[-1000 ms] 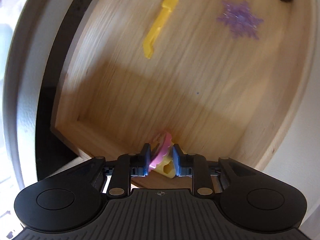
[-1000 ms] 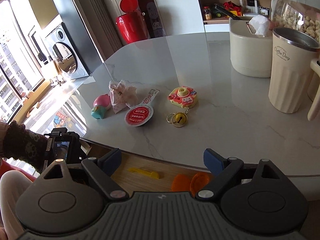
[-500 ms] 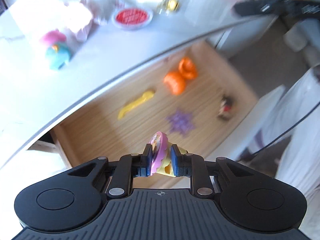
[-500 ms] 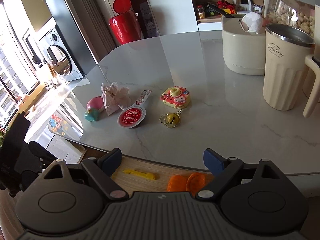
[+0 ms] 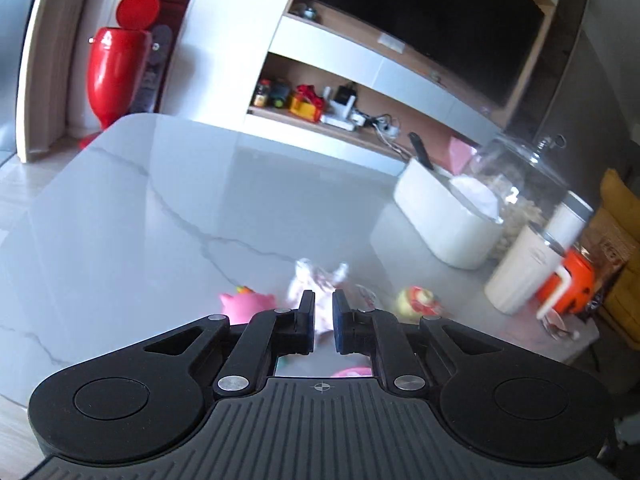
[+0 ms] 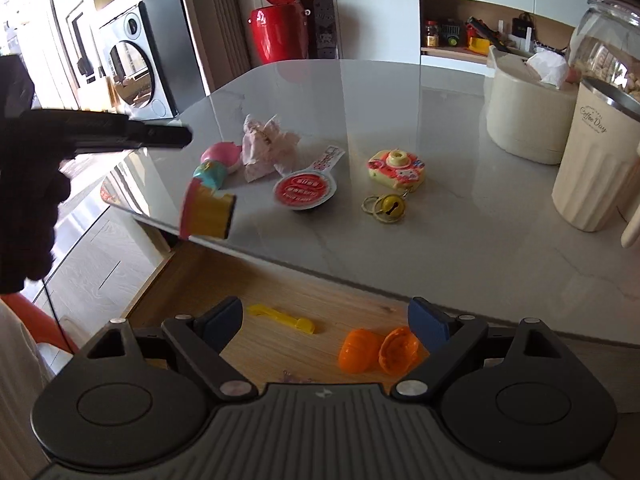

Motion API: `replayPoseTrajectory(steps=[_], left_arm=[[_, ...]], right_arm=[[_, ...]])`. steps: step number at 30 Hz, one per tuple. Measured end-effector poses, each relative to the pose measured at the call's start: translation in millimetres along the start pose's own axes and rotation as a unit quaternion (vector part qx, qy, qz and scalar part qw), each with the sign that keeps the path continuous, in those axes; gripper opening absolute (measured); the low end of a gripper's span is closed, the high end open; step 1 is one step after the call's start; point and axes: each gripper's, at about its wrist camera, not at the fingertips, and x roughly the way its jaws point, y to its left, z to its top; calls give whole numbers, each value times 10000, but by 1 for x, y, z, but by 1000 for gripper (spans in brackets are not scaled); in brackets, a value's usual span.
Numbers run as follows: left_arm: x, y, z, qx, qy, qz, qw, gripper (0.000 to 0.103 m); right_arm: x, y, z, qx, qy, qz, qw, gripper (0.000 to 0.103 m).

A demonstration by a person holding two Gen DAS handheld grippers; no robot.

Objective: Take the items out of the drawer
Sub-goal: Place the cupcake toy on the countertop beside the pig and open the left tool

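Left gripper [image 5: 322,312] jaws stand slightly parted and empty, the pink-and-yellow toy [image 6: 206,212] blurred just below at the tabletop [image 6: 400,120] edge, while the right gripper [image 6: 326,316], jaws spread wide, hovers over the drawer [image 6: 280,280], orange shell halves [image 6: 378,350] just ahead by its right jaw.

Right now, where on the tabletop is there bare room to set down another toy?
Bare marble behind the wrapper, and between the camera toy and the ribbed cup. Crowded: near edge, pink egg toy to foil-lid cup.
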Motion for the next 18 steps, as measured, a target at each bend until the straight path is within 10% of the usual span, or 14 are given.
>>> replayPoseTrajectory(steps=[6,15,18], left_arm=[[3,27,3,-801,67,-183,9966,11],[-12,-2,-24,-411,434,-520,9969,11],[-18,-10,-33,-168,584,-643,9961,11]], right_arm=[[30,15,-19,-138,611,-82,9980,90],[92,5,-19,109,1656,-142,9860,89],[121,12,-19,-403,1890,-398,9803,69]])
